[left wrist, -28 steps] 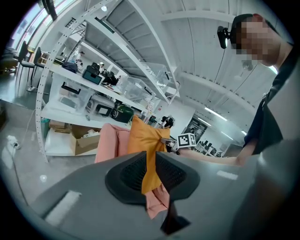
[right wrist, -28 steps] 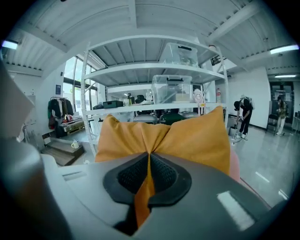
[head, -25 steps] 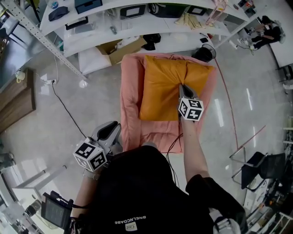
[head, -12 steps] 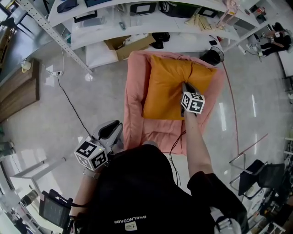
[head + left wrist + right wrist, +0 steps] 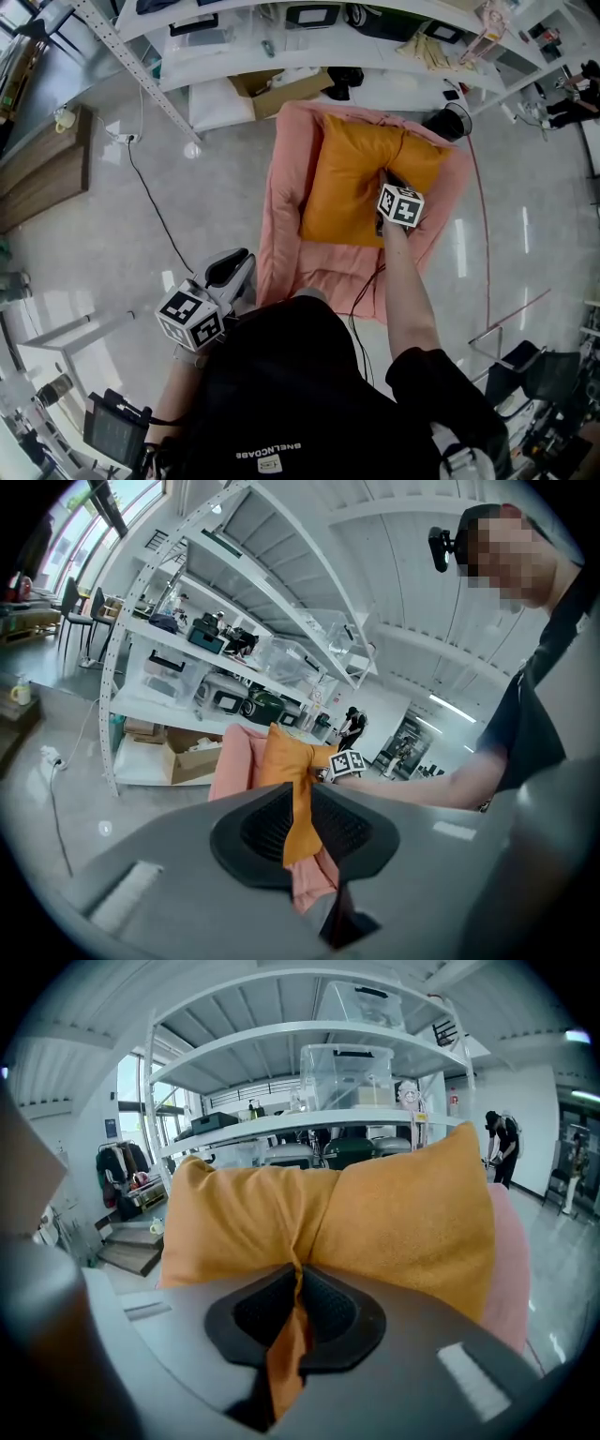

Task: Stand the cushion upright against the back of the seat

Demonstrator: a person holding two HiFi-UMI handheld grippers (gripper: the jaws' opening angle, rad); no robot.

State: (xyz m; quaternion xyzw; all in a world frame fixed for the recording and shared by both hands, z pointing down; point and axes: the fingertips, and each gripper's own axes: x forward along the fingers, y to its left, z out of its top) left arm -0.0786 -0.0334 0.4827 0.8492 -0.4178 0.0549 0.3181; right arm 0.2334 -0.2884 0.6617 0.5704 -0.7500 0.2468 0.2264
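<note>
An orange cushion (image 5: 352, 187) rests on the pink seat (image 5: 286, 197), its top leaning toward the seat's back. My right gripper (image 5: 388, 178) is shut on a fold near the cushion's middle. In the right gripper view the cushion (image 5: 384, 1213) stands upright and fills the frame, with orange fabric pinched at my right gripper (image 5: 298, 1277). My left gripper (image 5: 239, 263) hangs by my body, left of the seat's front corner, shut and holding nothing. From the left gripper (image 5: 302, 799) view, the cushion (image 5: 279, 752) and seat (image 5: 230, 761) lie some way off.
White shelving (image 5: 281, 56) runs behind the seat, with a cardboard box (image 5: 281, 89) under it. A round black object (image 5: 444, 120) sits at the seat's far right corner. A cable (image 5: 150, 206) trails on the floor at left. A black chair (image 5: 544, 375) stands at lower right.
My right gripper has sunk lower with the cushion fold still pinched, pressing the cushion down onto the seat. The left gripper has stayed where it was.
</note>
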